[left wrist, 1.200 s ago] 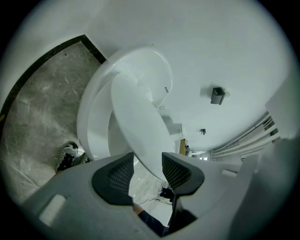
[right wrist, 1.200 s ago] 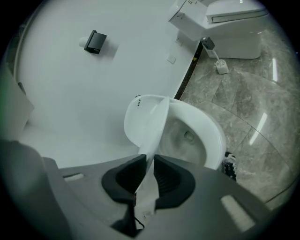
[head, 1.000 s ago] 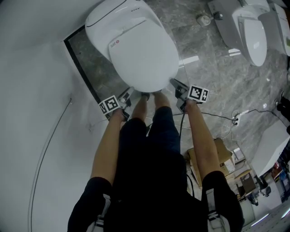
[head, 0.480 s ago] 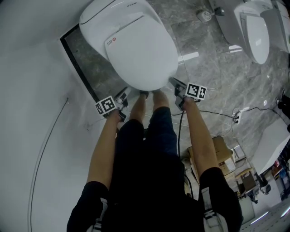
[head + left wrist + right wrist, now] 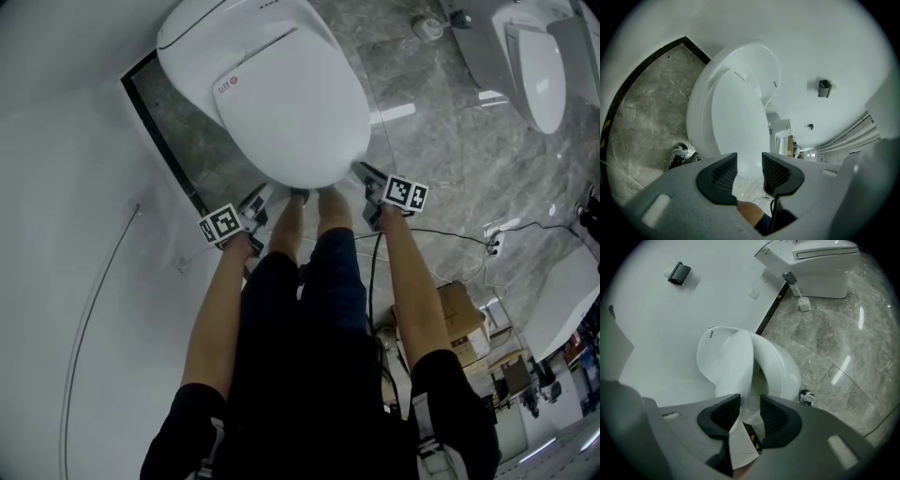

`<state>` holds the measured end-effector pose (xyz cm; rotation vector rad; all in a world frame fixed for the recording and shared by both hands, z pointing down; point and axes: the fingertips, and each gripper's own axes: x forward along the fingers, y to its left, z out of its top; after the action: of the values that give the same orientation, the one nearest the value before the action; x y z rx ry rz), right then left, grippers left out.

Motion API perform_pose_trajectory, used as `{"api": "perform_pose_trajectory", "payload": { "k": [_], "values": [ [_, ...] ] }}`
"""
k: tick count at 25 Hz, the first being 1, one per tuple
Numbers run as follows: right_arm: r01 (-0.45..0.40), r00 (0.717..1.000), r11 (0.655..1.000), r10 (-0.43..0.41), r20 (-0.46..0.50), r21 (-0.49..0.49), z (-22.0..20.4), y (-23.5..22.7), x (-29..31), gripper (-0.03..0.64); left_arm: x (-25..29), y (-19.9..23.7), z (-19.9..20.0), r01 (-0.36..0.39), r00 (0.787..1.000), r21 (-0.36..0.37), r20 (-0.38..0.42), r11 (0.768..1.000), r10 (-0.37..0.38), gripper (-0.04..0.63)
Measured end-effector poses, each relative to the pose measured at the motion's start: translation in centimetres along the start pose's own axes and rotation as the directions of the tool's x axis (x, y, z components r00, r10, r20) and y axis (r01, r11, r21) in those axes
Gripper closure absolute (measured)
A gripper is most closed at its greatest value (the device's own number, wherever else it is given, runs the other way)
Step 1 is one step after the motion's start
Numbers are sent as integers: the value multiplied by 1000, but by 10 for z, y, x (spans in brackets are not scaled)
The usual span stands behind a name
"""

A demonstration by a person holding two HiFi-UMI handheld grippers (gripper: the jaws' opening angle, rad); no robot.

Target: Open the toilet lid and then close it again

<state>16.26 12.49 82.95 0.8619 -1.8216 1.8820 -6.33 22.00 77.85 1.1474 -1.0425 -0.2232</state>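
- The grey marble floor (image 5: pixel 450 141) fills the right side of the head view, and a white wall (image 5: pixel 56 187) the left.
- The toilet (image 5: pixel 197 42) sits where the two meet, straight in front of my legs.
- Its lid (image 5: pixel 291 112) is down low over the bowl. In the right gripper view I see it almost edge-on, with a dark wedge of gap between it and the seat.
- A second toilet (image 5: pixel 530 66) stands well apart at the top right.
- My right gripper (image 5: pixel 361 173) is at the lid's front right rim. Its jaws have just been opening and now stand apart. The lid's front edge runs down between them, close by one pad, and I don't see them squeezing it.
- My left gripper (image 5: pixel 258 202) is at the front left rim, jaws apart with nothing between the pads. The lid's front shows beyond the gap.
- My shoe (image 5: pixel 677 154) rests on the floor beside the bowl.
- A toilet brush (image 5: pixel 802 303) stands by the far toilet.
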Motion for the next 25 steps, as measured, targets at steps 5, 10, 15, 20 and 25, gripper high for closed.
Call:
{"api": "perform_pose_trajectory", "payload": {
  "k": [5, 10, 15, 20, 25],
  "values": [
    [38, 999, 999, -38, 0, 3, -3, -18, 7, 445, 8, 5, -5, 1, 1000, 25, -27, 1000, 0, 422],
    [64, 998, 998, -64, -17, -1, -4, -31, 15, 445, 15, 12, -8, -8, 999, 44, -52, 999, 10, 422],
    [109, 994, 994, -110, -26, -5, -5, -45, 24, 437, 18, 23, -6, -20, 997, 54, -69, 998, 24, 422],
    [148, 988, 989, -149, -44, -15, -6, -58, 35, 437, 20, 32, -3, -28, 996, 63, -80, 998, 33, 422],
    [189, 979, 982, -190, -67, -28, -6, -69, 43, 439, 21, 38, 1, -33, 995, 71, -91, 997, 39, 422]
  ]
}}
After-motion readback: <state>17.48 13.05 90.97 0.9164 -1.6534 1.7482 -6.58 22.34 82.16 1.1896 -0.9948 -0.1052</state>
